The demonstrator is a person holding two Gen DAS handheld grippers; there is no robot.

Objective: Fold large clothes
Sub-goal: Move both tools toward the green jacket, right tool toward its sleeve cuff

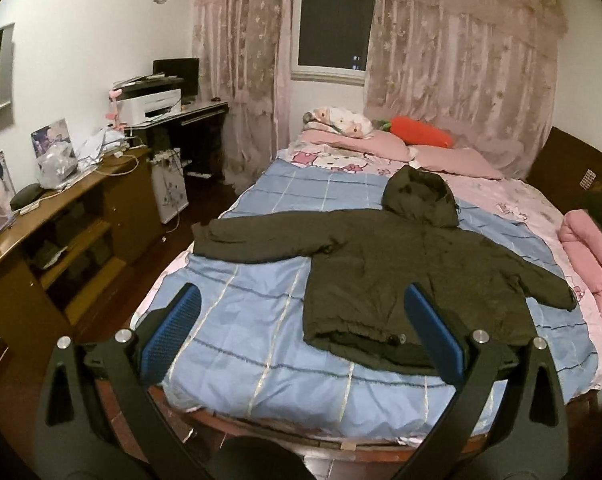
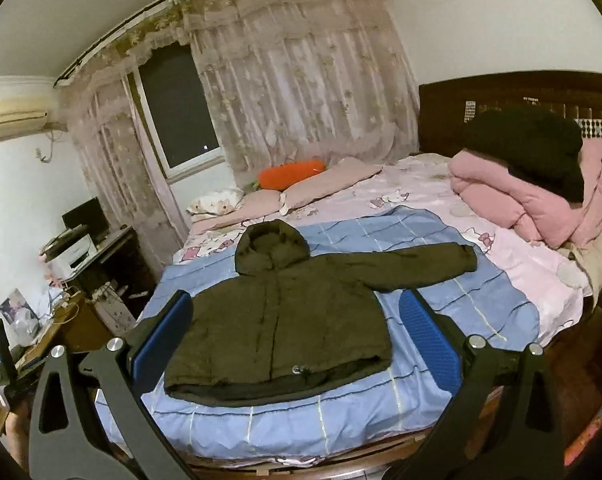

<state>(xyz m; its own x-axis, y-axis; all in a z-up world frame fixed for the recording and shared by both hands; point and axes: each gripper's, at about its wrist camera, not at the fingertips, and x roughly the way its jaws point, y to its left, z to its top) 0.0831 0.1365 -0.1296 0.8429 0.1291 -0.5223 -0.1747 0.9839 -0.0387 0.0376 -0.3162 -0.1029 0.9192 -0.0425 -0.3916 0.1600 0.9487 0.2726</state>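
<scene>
A dark olive hooded jacket (image 1: 385,264) lies flat on the blue quilt (image 1: 253,320) of the bed, sleeves spread to both sides, hood toward the pillows. It also shows in the right wrist view (image 2: 289,316). My left gripper (image 1: 301,336) is open and empty, held above the near edge of the bed, left of the jacket's hem. My right gripper (image 2: 297,344) is open and empty, held above the hem of the jacket, its blue pads (image 2: 429,344) spread to either side of the body.
Pink pillows (image 1: 357,140) and an orange cushion (image 1: 419,130) lie at the window side. A folded pink duvet (image 2: 529,200) with a dark garment (image 2: 529,148) sits by the headboard. A wooden sideboard (image 1: 61,216) and a desk with a printer (image 1: 153,106) stand left.
</scene>
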